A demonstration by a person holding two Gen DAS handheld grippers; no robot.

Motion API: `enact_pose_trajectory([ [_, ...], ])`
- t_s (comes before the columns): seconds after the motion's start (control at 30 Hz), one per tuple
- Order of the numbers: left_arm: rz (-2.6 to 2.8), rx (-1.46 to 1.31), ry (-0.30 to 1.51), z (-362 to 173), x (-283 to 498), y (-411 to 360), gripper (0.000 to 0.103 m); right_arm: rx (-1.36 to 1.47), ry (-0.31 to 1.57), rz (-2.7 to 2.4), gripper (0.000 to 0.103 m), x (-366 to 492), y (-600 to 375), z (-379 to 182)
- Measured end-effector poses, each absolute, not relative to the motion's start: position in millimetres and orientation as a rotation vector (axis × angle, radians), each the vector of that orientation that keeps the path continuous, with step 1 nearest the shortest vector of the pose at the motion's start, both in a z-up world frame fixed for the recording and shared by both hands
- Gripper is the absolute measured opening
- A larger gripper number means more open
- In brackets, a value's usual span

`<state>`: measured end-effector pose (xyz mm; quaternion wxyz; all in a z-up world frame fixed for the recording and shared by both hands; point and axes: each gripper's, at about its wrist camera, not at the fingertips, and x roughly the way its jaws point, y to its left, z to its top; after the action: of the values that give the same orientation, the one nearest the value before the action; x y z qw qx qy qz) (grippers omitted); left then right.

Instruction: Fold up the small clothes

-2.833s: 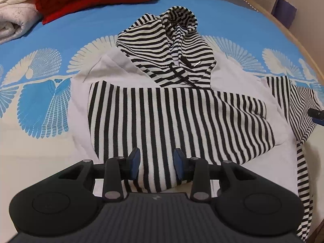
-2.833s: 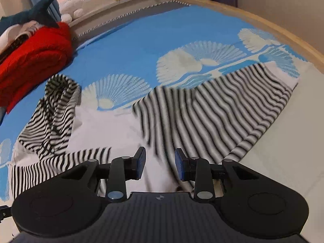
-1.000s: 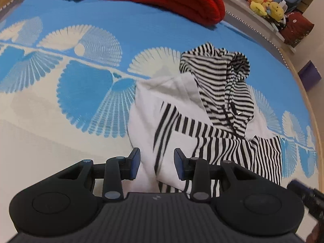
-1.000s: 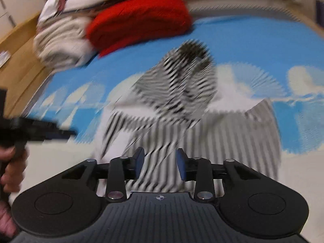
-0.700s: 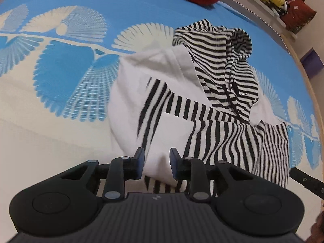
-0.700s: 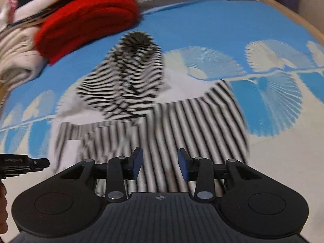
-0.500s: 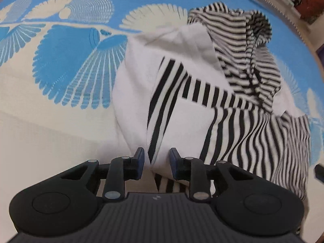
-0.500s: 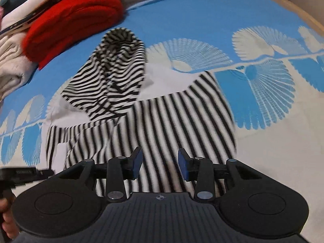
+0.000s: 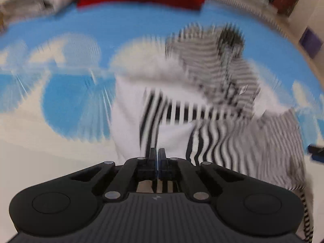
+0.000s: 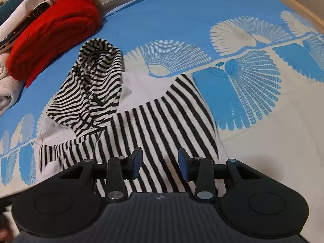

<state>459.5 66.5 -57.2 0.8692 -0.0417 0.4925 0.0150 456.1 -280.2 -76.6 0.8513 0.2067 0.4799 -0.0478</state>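
the left gripper (image 9: 157, 158) has its jaws clenched on the striped hoodie (image 10: 154, 125) at its near left edge; the right gripper (image 10: 160, 163), jaws released, hovers above the hem.

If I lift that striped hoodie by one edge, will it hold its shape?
Probably not. The striped hoodie already lies creased and folded over itself, so it looks soft and would likely droop. Its hood sits slumped and would probably flop.

Left wrist view is motion-blurred throughout; the black-and-white striped hooded top (image 9: 212, 105) smears, its lower right cut off by the frame edge.
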Motion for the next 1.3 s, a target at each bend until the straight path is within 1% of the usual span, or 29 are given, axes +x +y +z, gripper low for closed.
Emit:
enact_pose_trajectory([
  [0.07,0.034,-0.096,0.977,-35.1,443.2,67.5,0.0,0.448,1.01,-0.131,0.041,455.6,-282.6,-79.0],
  [0.13,0.056,-0.095,1.007,-34.7,432.2,67.6,0.001,0.478,1.02,-0.16,0.042,455.6,-285.6,-85.5],
  [0.23,0.104,-0.103,1.153,-65.2,434.4,68.2,0.001,0.579,1.061,-0.213,0.042,454.0,-295.3,-102.9],
  [0.27,0.083,-0.106,1.177,-72.1,438.1,66.1,0.001,0.616,1.083,-0.239,0.042,452.6,-298.8,-110.7],
  [0.4,0.021,-0.061,1.107,-71.6,448.1,53.1,0.002,0.706,1.162,-0.338,0.041,446.1,-308.6,-136.3],
  [0.47,0.006,-0.073,1.145,-85.3,451.4,51.8,0.002,0.701,1.162,-0.342,0.041,445.4,-306.2,-136.5],
  [0.53,0.006,-0.1,1.271,-117.3,457.6,51.8,0.003,0.667,1.151,-0.337,0.041,446.1,-300.9,-131.2],
  [0.57,0.017,-0.101,1.306,-128.0,457.7,54.6,0.004,0.652,1.144,-0.328,0.041,446.6,-299.1,-128.7],
  [0.6,0.03,-0.103,1.291,-130.5,456.8,54.4,0.005,0.642,1.14,-0.312,0.041,447.1,-297.7,-126.4],
  [0.67,0.046,-0.065,1.272,-119.1,457.6,48.3,0.006,0.639,1.141,-0.263,0.042,449.0,-295.7,-123.6],
  [0.7,0.042,-0.06,1.232,-106.7,458.4,42.2,0.013,0.632,1.145,-0.236,0.042,449.7,-293.5,-122.7],
  [0.73,0.032,-0.069,1.198,-97.7,459.1,38.3,0.016,0.619,1.147,-0.216,0.043,450.1,-291.0,-120.4],
  [0.8,0.006,-0.089,1.138,-86.8,461.4,30.0,0.036,0.562,1.147,-0.178,0.046,451.0,-283.0,-119.5],
  [0.87,0.009,-0.073,1.147,-94.4,464.5,23.0,0.037,0.5,1.159,-0.153,0.047,451.5,-276.3,-122.0],
  [1.0,0.062,-0.075,1.264,-124.1,464.0,23.4,0.037,0.475,1.207,-0.17,0.048,449.0,-273.3,-140.0],
  [1.07,0.083,-0.015,1.234,-117.2,460.7,16.9,0.037,0.454,1.202,-0.173,0.048,450.0,-270.2,-139.8],
  [1.13,0.068,0.043,1.163,-99.7,455.7,7.1,0.037,0.433,1.194,-0.177,0.048,451.6,-265.3,-134.5],
  [1.17,0.044,0.047,1.121,-88.1,453.3,2.5,0.04,0.422,1.185,-0.174,0.048,452.0,-262.1,-131.5],
  [1.2,0.027,0.043,1.096,-81.2,452.5,-0.3,0.046,0.411,1.175,-0.168,0.048,452.0,-258.5,-128.4],
  [1.3,0.001,0.039,1.052,-65.3,449.5,-5.7,0.048,0.37,1.139,-0.111,0.048,451.1,-246.3,-122.9],
])
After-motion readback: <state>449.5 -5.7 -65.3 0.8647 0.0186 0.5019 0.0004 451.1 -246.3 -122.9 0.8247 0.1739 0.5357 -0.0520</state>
